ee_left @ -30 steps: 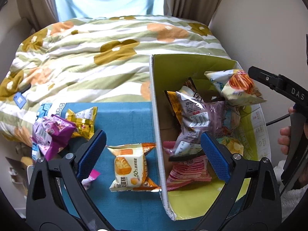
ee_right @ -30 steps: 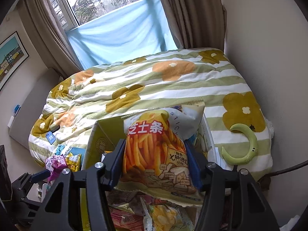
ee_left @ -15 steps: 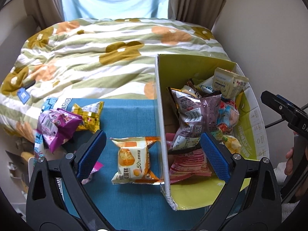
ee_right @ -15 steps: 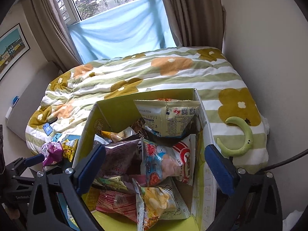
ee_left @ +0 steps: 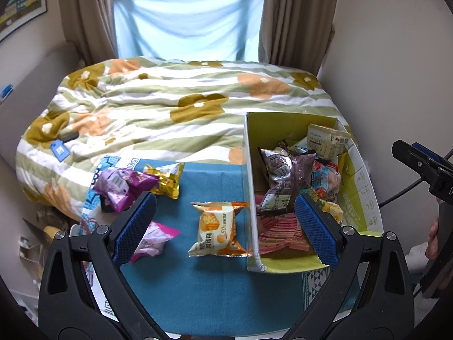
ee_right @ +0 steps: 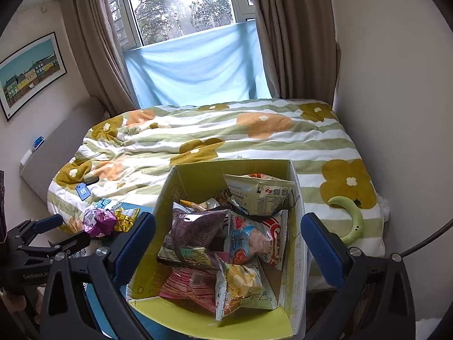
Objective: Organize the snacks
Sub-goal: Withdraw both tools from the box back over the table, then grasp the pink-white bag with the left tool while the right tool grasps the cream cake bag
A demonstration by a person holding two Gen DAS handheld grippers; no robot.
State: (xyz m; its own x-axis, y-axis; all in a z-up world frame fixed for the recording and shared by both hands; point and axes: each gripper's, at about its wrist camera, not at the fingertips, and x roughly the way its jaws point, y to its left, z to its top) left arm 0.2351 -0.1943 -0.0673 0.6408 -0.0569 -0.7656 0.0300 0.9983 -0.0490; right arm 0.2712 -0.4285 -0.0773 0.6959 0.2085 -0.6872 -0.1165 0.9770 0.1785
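A yellow-green cardboard box (ee_left: 271, 130) (ee_right: 203, 178) sits on a teal mat (ee_left: 198, 283) and holds several snack bags, with a cheese-stick bag (ee_right: 257, 195) (ee_left: 325, 140) lying on top at the back. On the mat left of the box lie an orange cake pack (ee_left: 216, 229), a gold pack (ee_left: 165, 180), a purple bag (ee_left: 121, 185) and a pink wrapper (ee_left: 154, 236). My left gripper (ee_left: 223, 226) is open and empty above the orange pack. My right gripper (ee_right: 228, 243) is open and empty above the box.
A bed with a flowered striped duvet (ee_left: 170, 107) lies behind the mat. A green curved toy (ee_right: 351, 218) rests on the bed right of the box. The wall (ee_right: 396, 85) is close on the right. A blue tag (ee_left: 59, 148) lies on the duvet.
My right gripper opened and let the cheese-stick bag drop into the box, then pulled back. My left gripper pulled back and up a little.
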